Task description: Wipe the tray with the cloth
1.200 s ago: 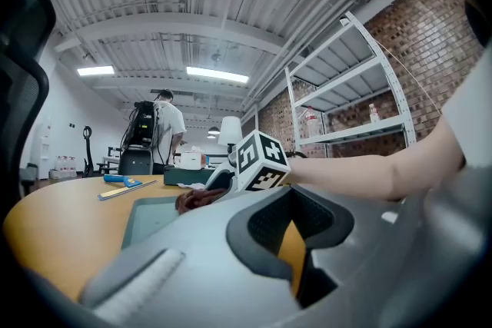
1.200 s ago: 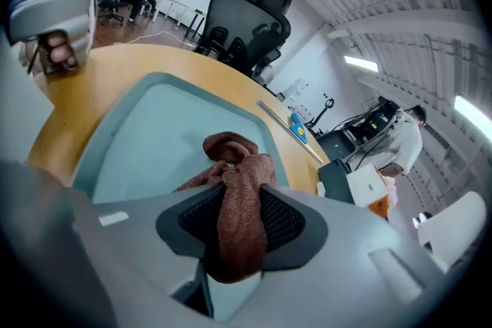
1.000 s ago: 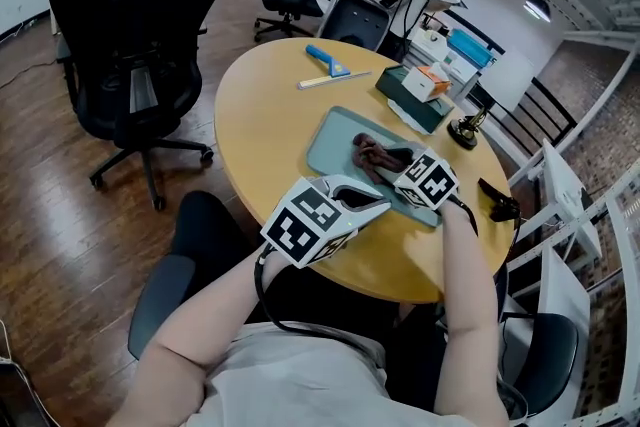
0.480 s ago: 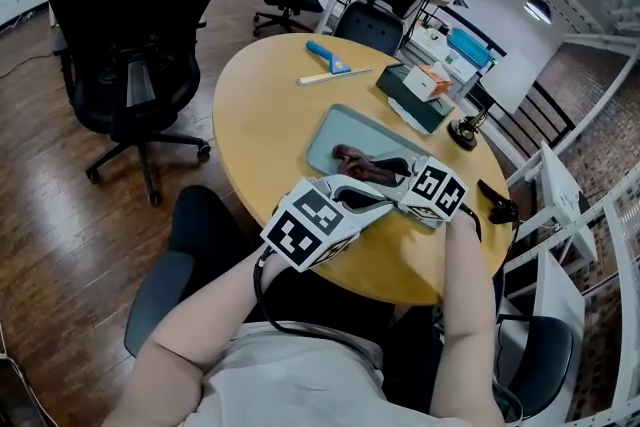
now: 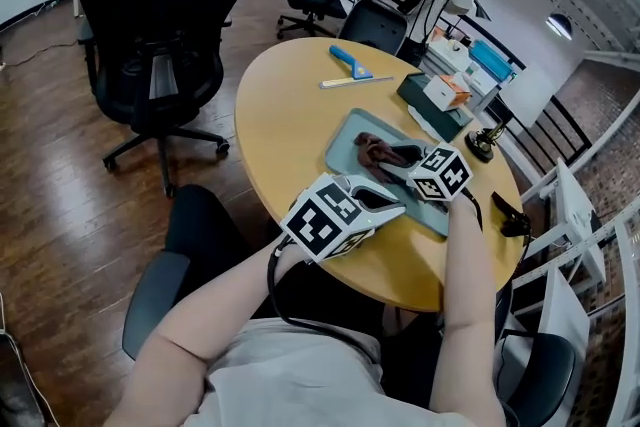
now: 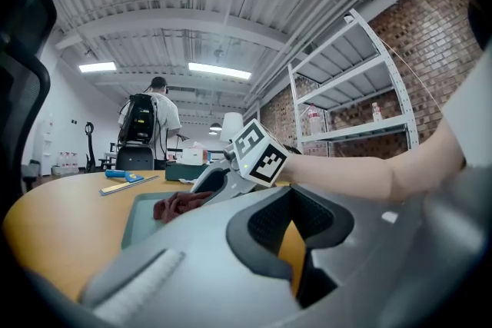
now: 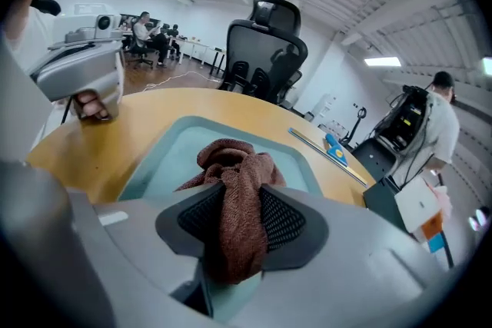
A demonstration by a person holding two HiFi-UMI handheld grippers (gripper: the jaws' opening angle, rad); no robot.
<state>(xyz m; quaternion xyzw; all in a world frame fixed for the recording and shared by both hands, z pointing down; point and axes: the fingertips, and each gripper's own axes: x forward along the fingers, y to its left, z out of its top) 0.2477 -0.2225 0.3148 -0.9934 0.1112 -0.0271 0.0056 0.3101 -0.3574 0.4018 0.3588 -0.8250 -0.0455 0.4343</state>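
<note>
Nearest, at lower centre of the right gripper view, the cloth [image 7: 231,157] is pinched by the right gripper [image 7: 231,203] and bunched on the tray [image 7: 165,154]. Farther, the left gripper [image 5: 392,207] is held nearly closed and empty, so the unbraced tray could be dragged.

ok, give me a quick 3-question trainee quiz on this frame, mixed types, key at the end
1. True or false: the left gripper holds the cloth.
2. Where does the tray lie? A) on the round table B) in a sink C) on a stove
3. Fill in: the cloth's colour is ____.
Key: 1 false, the right gripper is shut on it, the left holds nothing; 2 A; 3 brown.
</note>
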